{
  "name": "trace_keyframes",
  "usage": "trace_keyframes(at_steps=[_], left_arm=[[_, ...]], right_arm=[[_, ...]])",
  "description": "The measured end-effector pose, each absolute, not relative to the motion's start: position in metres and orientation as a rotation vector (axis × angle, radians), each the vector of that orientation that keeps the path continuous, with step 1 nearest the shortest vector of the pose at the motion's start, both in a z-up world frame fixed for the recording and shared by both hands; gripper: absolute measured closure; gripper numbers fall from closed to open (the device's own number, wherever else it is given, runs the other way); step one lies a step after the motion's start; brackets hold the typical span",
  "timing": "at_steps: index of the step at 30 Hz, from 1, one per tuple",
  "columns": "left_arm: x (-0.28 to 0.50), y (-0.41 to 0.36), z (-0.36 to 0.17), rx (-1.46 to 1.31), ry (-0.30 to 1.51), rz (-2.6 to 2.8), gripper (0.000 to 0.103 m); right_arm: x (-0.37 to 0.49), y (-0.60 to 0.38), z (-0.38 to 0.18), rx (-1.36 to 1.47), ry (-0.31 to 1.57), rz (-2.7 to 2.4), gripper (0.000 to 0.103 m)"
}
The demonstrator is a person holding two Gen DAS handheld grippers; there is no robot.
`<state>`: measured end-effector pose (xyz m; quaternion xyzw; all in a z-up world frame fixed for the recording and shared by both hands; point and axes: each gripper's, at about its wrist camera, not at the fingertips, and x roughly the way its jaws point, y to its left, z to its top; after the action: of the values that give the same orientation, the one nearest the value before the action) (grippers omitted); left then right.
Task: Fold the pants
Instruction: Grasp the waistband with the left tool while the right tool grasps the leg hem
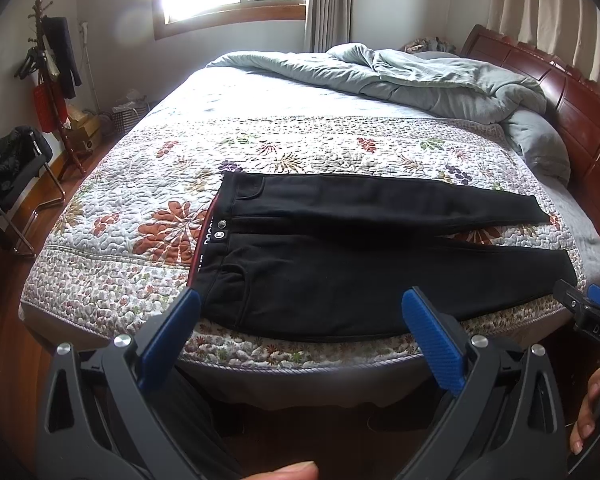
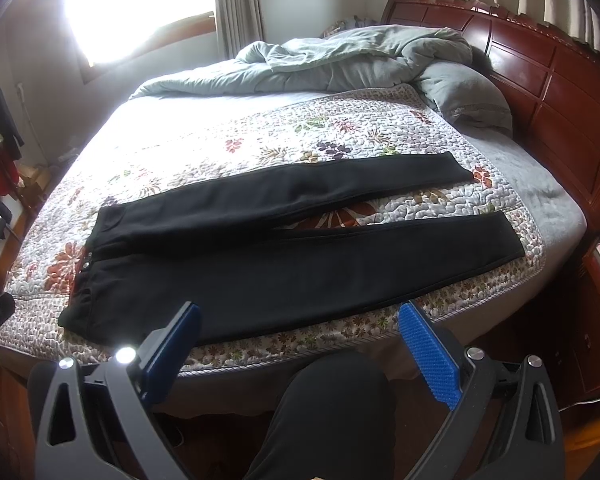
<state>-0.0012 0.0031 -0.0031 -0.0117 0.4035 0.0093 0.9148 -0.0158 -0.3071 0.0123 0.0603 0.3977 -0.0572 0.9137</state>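
Black pants (image 1: 340, 264) lie flat on the floral quilt (image 1: 140, 184) near the bed's front edge, waistband to the left and both legs spread to the right. They also show in the right wrist view (image 2: 284, 264). My left gripper (image 1: 300, 300) is open and empty, held just above the front edge by the waistband and hip. My right gripper (image 2: 298, 316) is open and empty, in front of the near leg. The right gripper's tip also shows at the right edge of the left wrist view (image 1: 592, 304).
A crumpled grey duvet (image 1: 440, 80) and pillow (image 2: 464, 96) lie at the back of the bed. A dark wooden headboard (image 2: 540, 72) runs along the right. A coat stand (image 1: 48, 72) and chair (image 1: 12, 176) stand left. My knee (image 2: 332, 400) is below the bed edge.
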Motion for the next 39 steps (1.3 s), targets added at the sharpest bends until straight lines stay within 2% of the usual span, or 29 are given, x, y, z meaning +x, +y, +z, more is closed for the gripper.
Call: trace_keyframes(at_steps=[6, 10, 13, 17, 22, 26, 32, 39], left_arm=[[0.012, 0.004, -0.013, 0.02, 0.837, -0.036, 0.003], [0.053, 0.015, -0.05, 0.133, 0.934, -0.141, 0.003], [0.087, 0.043, -0.077, 0.198, 0.978, -0.147, 0.003], [0.135, 0.093, -0.091, 0.129, 1.04, -0.158, 0.003], [0.199, 0.128, -0.098, 0.131, 1.017, -0.148, 0.003], [0.267, 0.152, -0.118, 0.007, 1.088, -0.244, 0.003], [0.372, 0.196, -0.166, -0.159, 1.198, -0.273, 0.003], [0.424, 0.191, -0.213, -0.19, 1.29, -0.347, 0.003]], right_arm=[[0.006, -0.3, 0.009, 0.097, 0.839, 0.029, 0.004], [0.033, -0.305, 0.009, 0.097, 0.664, 0.33, 0.004], [0.09, -0.297, -0.025, -0.131, 0.859, 0.271, 0.004], [0.148, -0.3, -0.034, -0.247, 0.864, 0.296, 0.004], [0.222, -0.297, -0.04, -0.3, 0.948, 0.422, 0.004], [0.297, -0.29, -0.059, -0.36, 1.105, 0.51, 0.004], [0.38, -0.293, -0.081, -0.375, 1.242, 0.574, 0.004], [0.443, -0.298, -0.114, -0.454, 1.362, 0.615, 0.004]])
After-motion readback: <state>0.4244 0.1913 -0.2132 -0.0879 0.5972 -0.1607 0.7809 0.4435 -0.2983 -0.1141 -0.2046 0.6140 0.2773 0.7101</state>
